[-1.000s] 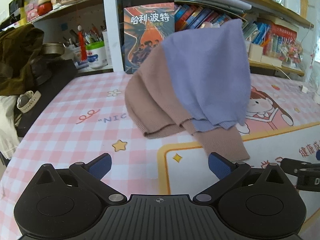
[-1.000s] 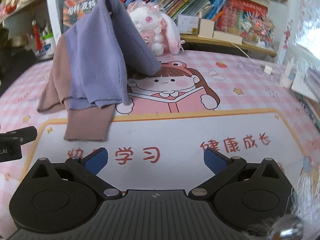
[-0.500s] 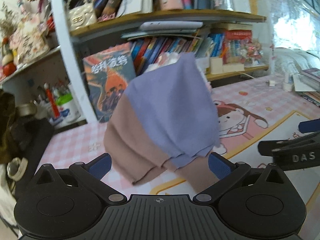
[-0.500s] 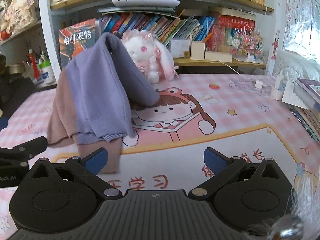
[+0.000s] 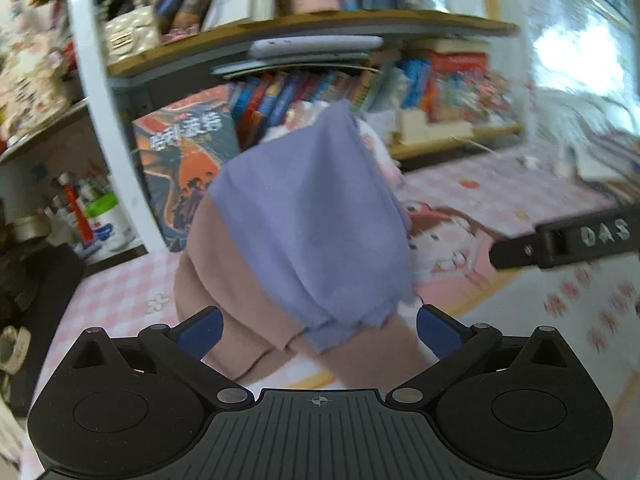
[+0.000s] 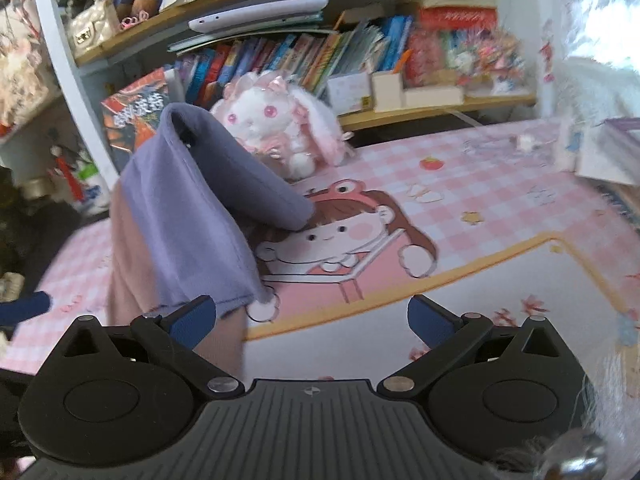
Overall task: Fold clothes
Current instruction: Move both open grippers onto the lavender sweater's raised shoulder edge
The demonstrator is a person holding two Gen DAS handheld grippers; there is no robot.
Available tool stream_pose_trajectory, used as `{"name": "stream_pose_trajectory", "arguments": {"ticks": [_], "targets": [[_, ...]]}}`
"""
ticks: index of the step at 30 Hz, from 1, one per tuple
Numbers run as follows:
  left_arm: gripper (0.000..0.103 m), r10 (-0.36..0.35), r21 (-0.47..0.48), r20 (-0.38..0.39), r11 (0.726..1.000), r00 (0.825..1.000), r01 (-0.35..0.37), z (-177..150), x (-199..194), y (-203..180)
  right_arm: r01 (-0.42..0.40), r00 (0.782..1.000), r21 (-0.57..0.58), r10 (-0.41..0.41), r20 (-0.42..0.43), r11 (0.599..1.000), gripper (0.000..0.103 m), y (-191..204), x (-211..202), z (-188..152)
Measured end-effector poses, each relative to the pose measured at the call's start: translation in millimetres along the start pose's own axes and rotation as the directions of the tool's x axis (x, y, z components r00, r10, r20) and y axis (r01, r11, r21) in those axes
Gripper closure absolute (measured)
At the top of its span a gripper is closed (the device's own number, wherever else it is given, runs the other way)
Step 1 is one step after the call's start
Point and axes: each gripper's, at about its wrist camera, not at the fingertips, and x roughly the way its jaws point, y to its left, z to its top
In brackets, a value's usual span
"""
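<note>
Both grippers, left (image 5: 318,330) and right (image 6: 311,318), have their jaws spread wide and grip nothing. The sweater (image 5: 308,232) stands in a tent-like heap on the desk mat (image 6: 500,200), around 12 o'clock from the left one, probably ready for grabbing.

Reading "DAS" in raised pale letters on the black body of the right gripper (image 5: 576,240), seen at the right edge of the left wrist view. Showing "哈利·波特" in pale characters, motion-blurred, on the orange-and-dark cover of the large book (image 5: 188,168) standing upright against the shelf. Finding everything else too smeared to read.
</note>
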Motion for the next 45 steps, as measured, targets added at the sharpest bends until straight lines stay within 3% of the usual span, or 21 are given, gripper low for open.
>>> {"name": "stream_pose_trajectory", "arguments": {"ticks": [2, 5, 8, 11, 13, 19, 22, 26, 30, 33, 35, 39, 45], "targets": [[0.000, 0.047, -0.130, 0.012, 0.990, 0.999, -0.045, -1, 8, -6, -0.071, 0.997, 0.036, 0.071, -0.015, 0.997, 0.000, -11, 11, 6], [0.000, 0.163, -0.297, -0.024, 0.941, 0.986, -0.163, -8, 11, -12, -0.180, 0.979, 0.086, 0.188, -0.082, 0.980, 0.000, -26, 28, 7], [0.000, 0.201, -0.311, -0.076, 0.926, 0.977, -0.215, -7, 14, -18, -0.235, 0.962, 0.010, 0.234, -0.141, 0.972, 0.000, -40, 30, 11], [0.000, 0.228, -0.308, -0.100, 0.919, 0.969, -0.248, -6, 18, -30, -0.245, 0.959, -0.089, 0.228, -0.171, 0.965, 0.000, -57, 30, 19], [0.000, 0.231, -0.309, -0.111, 0.916, 0.967, -0.254, -5, 19, -39, -0.245, 0.958, -0.091, 0.226, -0.179, 0.965, 0.000, -66, 34, 22], [0.000, 0.192, -0.215, -0.170, 0.950, 0.967, -0.227, 10, 21, -40, -0.177, 0.962, 0.145, 0.202, -0.181, 0.973, 0.000, -84, 44, 24], [0.000, 0.197, -0.202, -0.199, 0.950, 0.960, -0.237, 18, 29, -40, -0.186, 0.957, 0.163, 0.217, -0.194, 0.969, 0.000, -89, 42, 25], [0.000, 0.211, -0.290, -0.203, 0.920, 0.956, -0.264, 21, 38, -52, -0.183, 0.952, 0.199, 0.223, -0.207, 0.963, 0.000, -99, 43, 27], [0.000, 0.261, -0.322, -0.150, 0.899, 0.954, -0.296, 29, 49, -63, -0.182, 0.953, 0.250, 0.233, -0.193, 0.951, 0.000, -108, 48, 28], [0.000, 0.336, -0.325, -0.111, 0.877, 0.935, -0.354, 38, 59, -69, -0.197, 0.953, 0.291, 0.252, -0.167, 0.936, 0.000, -112, 53, 31], [0.000, 0.349, -0.332, -0.104, 0.871, 0.931, -0.363, 42, 63, -71, -0.219, 0.948, 0.334, 0.281, -0.149, 0.917, 0.000, -115, 55, 32], [0.000, 0.382, -0.286, -0.083, 0.876, 0.920, -0.389, 48, 71, -74, -0.213, 0.947, 0.384, 0.287, -0.147, 0.899, 0.000, -123, 59, 35], [0.000, 0.440, -0.289, -0.138, 0.839, 0.887, -0.461, 54, 92, -63, -0.252, 0.930, 0.457, 0.344, -0.130, 0.853, 0.000, -134, 67, 36]]}}
